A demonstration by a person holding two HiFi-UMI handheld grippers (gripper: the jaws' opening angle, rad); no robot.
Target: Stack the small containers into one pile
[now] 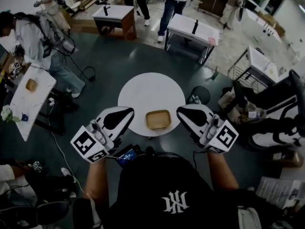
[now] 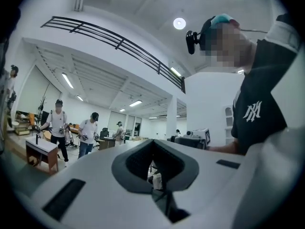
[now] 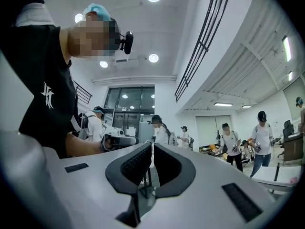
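Observation:
A shallow tan square container [image 1: 158, 119] sits near the front edge of a round white table [image 1: 143, 92]; I cannot tell whether it is one piece or several nested together. My left gripper [image 1: 127, 112] is held at the table's front left, beside the container and apart from it, jaws shut on nothing. My right gripper [image 1: 184, 110] mirrors it at the front right, also shut and holding nothing. In the left gripper view the left gripper [image 2: 153, 143] faces out across the room. The right gripper [image 3: 151, 146] does likewise in its own view. Neither gripper view shows the container.
Other work tables [image 1: 113, 14] [image 1: 194, 31] stand further back with people around them. A long white table [image 1: 29, 99] is at the left. A black chair [image 1: 276, 104] and bags crowd the right. Cables [image 1: 57, 147] trail on the dark floor.

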